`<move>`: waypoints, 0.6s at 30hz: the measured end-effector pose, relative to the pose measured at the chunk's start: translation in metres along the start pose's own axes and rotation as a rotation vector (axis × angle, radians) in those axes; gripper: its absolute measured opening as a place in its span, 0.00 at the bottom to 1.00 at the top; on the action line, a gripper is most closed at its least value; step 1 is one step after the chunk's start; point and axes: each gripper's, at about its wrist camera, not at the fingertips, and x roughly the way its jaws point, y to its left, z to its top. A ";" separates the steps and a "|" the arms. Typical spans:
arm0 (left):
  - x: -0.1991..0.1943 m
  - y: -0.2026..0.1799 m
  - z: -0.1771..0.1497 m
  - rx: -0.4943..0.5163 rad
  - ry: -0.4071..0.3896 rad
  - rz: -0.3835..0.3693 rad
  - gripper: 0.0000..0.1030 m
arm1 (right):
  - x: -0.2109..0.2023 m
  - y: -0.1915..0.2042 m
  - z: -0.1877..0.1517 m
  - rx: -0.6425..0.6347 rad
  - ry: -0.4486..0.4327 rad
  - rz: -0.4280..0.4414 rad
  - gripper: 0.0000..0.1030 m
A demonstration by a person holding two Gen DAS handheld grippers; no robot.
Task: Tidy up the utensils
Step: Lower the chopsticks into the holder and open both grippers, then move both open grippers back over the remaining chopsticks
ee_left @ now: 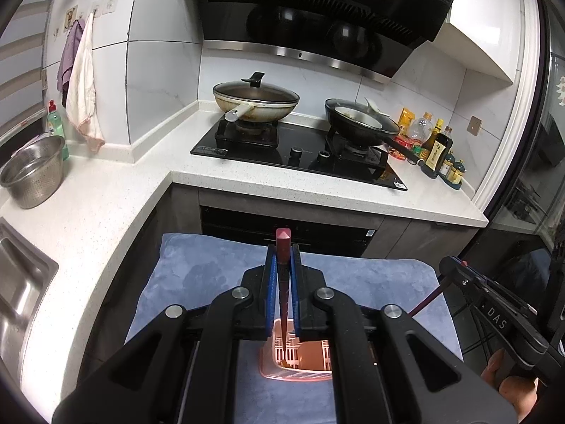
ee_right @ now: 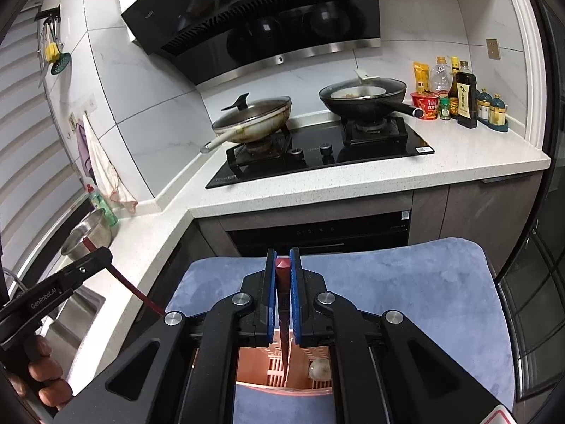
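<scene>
Ahead of both claws, well beyond their tips, runs the white speckled desk (ee_left: 282, 180), carrying a black hob (ee_right: 317, 155) with two lidded pans. Directly under the claws spreads a blue cloth (ee_left: 370, 282), which covers the surface they work over. Below the claws, on that cloth, stands a pink slotted utensil holder (ee_right: 268, 371); in the right wrist view a pale round object lies inside it, too blurred to name.

The left claw (ee_left: 283, 275) is narrowed onto a dark red chopstick (ee_left: 283, 261), its blue pads pressed against both sides. The chopstick stands upright, its blunt end rising above the fingertips and its point reaching down into the holder's mouth.

The right claw (ee_right: 283, 279) is likewise clamped on a second dark red chopstick (ee_right: 283, 282), upright between the pads, tapering down into the same holder.

Each claw shows at the edge of the other's view, just beside it, with its chopstick slanting down from the grip. Bare fingers wrap the handle of the left claw.
</scene>
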 end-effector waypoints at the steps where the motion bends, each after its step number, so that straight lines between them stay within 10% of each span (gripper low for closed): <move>1: 0.000 0.000 0.000 -0.002 -0.002 0.003 0.08 | 0.000 0.000 -0.001 -0.001 -0.003 -0.002 0.08; 6: -0.005 0.006 -0.002 -0.030 -0.007 0.032 0.39 | -0.014 -0.002 -0.003 0.011 -0.031 -0.017 0.31; 18: -0.070 0.018 -0.053 -0.013 -0.027 0.051 0.49 | -0.089 -0.013 -0.058 -0.012 -0.015 -0.021 0.31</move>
